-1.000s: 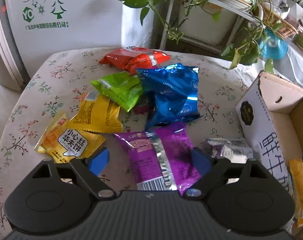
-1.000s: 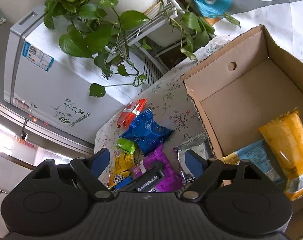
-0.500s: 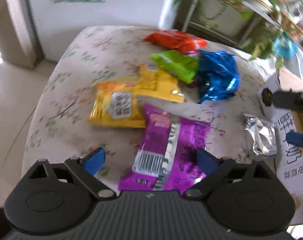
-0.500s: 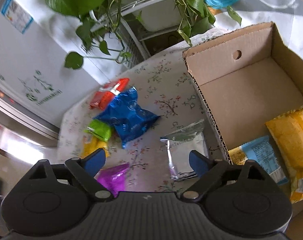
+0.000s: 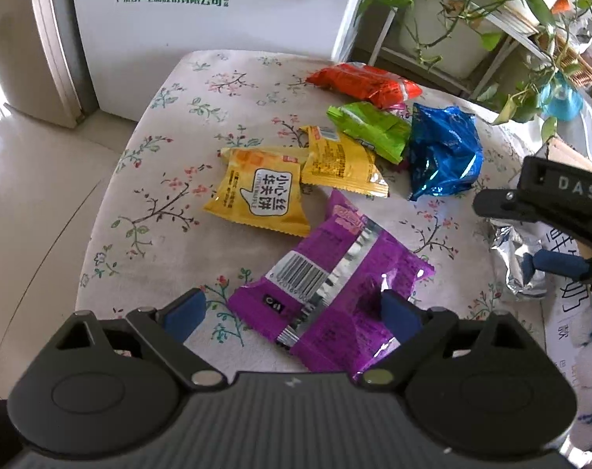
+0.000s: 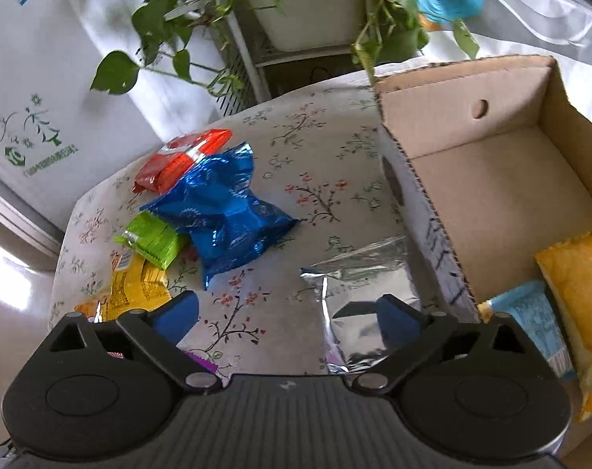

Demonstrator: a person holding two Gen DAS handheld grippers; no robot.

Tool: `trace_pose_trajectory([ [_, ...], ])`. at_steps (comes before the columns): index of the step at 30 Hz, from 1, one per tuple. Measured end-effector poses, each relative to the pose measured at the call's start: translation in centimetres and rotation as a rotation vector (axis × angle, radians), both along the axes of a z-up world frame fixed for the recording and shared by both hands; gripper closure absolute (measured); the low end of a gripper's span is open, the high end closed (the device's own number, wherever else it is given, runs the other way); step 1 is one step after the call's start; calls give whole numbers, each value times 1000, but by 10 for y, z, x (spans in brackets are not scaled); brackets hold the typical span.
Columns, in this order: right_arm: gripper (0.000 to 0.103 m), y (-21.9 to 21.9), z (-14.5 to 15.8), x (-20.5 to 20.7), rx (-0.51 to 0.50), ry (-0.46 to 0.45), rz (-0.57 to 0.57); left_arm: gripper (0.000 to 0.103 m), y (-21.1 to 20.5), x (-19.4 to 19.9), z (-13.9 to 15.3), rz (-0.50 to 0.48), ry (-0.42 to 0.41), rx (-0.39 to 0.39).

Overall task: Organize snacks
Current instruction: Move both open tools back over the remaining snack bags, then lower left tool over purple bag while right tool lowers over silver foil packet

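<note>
Snack packets lie on a floral tablecloth. My left gripper is open just above the near end of a purple packet. Beyond it lie two yellow packets, a green one, a red one and a blue one. My right gripper is open, low over the table, its right finger over a silver packet. It also shows at the right of the left wrist view. The cardboard box holds a yellow packet and a light-blue one.
A white appliance stands behind the table. A plant rack with trailing green leaves stands at the back right. The table's rounded edge drops to the tiled floor on the left.
My left gripper has pulled back and swung left, so the purple packet now lies between its fingers. My right gripper has come down toward the silver packet beside the box.
</note>
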State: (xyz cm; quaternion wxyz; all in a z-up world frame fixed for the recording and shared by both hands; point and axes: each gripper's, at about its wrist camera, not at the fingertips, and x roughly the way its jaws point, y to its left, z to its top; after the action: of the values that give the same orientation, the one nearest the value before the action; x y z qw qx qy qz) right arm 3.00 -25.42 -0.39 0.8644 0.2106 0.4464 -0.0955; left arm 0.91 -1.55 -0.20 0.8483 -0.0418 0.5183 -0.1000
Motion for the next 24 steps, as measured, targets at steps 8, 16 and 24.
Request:
trace_pose_trajectory([
  [8, 3, 0, 14, -2, 199, -26, 108, 8, 16, 4, 10, 55, -24, -10],
  [16, 2, -12, 10, -4, 35, 14, -15, 8, 18, 2, 15, 57, -8, -55],
  [24, 0, 13, -6, 5, -139, 72, 2, 8, 18, 1, 11, 63, 4, -54],
])
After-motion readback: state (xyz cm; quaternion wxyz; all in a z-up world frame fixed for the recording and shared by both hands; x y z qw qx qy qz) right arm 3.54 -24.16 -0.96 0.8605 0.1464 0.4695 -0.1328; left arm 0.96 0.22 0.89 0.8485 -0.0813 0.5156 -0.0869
